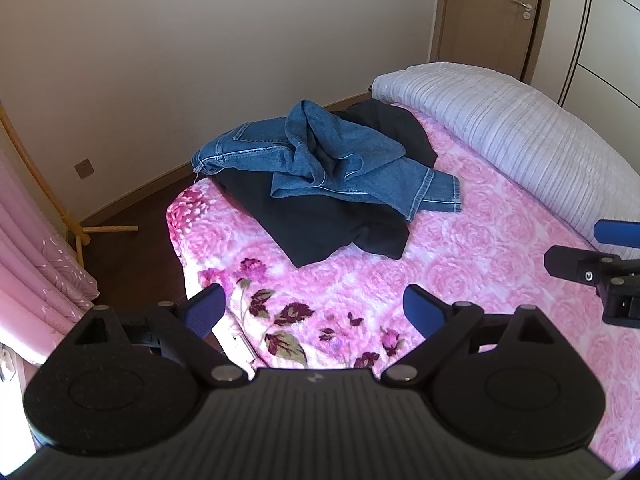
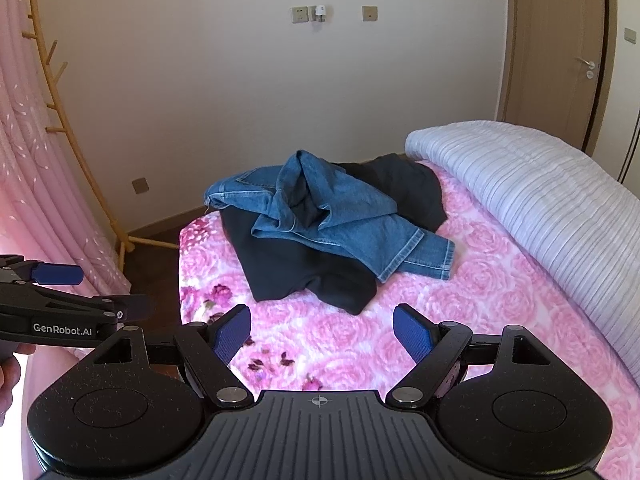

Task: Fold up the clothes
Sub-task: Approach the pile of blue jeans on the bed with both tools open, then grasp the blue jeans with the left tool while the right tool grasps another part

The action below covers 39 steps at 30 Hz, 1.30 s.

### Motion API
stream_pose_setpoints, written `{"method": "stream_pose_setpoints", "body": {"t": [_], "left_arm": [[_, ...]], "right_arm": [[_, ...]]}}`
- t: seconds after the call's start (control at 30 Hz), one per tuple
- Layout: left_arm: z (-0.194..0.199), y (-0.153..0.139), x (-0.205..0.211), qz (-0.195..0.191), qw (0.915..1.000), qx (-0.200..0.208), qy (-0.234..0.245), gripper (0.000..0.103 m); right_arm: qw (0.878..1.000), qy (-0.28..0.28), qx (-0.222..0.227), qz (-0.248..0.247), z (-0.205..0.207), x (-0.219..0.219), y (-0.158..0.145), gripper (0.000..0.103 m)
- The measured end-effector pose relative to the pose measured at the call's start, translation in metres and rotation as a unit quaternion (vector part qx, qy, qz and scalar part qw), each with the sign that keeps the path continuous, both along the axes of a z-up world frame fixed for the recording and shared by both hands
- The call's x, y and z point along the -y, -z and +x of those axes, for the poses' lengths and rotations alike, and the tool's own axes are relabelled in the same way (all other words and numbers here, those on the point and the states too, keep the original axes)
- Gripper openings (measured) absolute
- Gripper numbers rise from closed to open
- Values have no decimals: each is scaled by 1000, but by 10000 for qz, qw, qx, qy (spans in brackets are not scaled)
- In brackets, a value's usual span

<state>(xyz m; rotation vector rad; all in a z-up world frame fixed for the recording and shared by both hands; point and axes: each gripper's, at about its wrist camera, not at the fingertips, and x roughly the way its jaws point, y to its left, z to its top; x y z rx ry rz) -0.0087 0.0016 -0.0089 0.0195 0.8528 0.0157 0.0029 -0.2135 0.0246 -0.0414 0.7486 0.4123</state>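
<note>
Left gripper (image 1: 314, 312): I see its blue-padded fingers spread wide apart, holding nothing, hovering over the near edge of the bed.
Right gripper (image 2: 322, 334): I see its fingers likewise parted and empty, above the pink blanket (image 2: 460, 320), well short of the clothes.
Jeans (image 1: 332, 160): crumpled blue denim, lying on top of the dark garment; one hemmed leg end reaches onto the blanket toward the pillow side.
Dark garment (image 1: 328, 224): black, spread loosely under the jeans, resting on the blanket toward the far corner of the bed.
Clothes versus grippers: apart; I note no contact with either tool.
Bolster (image 1: 512, 136): pale ribbed roll along the right side of the bed, near the clothes but not touching the jeans.
Surroundings: pink curtain (image 2: 36, 168) and wooden coat rack (image 2: 76, 148) on the left; door (image 2: 560, 52) at far right.
</note>
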Motion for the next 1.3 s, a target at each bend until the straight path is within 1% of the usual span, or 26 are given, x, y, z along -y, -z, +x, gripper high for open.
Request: {"method": "stream_pose_setpoints", "body": {"t": [0.3,0.43,0.57,0.67,0.77,0.87,0.97,1.03,1.13,1.2,1.23,1.3], "left_arm": [[-1,3,9,113,9999,-19,-127,94],[-8,6,9,192,9992,8,-337,94],[-14,13,1,171,9987,-24,-478,94],[-10,19,-9,181,9983,-31,-549,93],[4,23,-21,165,9982,115,-560,93],[32,31,-36,315,9984,233,-406,93],[71,46,-53,724,9966,357,-141,94],[105,61,-67,983,9944,393,51,94],[167,91,-89,1416,9884,298,457,94],[209,114,-101,1698,9811,288,884,94],[231,127,-106,1899,9744,316,1159,94],[270,154,-114,2321,9572,412,1679,93]], "right_arm": [[9999,-75,-73,30,8,12,6,81],[9998,-131,-127,84,14,17,10,81],[9994,-182,-277,131,19,18,23,81],[9989,-241,-374,111,25,13,30,81],[9989,-332,-331,17,33,6,32,81],[9989,-325,-314,-101,49,-1,34,81],[9992,-223,-277,-198,76,-9,38,81],[9992,-139,-290,-241,97,-14,41,81],[9986,-55,-346,-408,139,-34,52,81],[9980,-39,-427,-457,169,-56,62,81],[9978,-67,-454,-478,187,-70,69,81],[9972,-184,-491,-530,223,-100,85,81]]}}
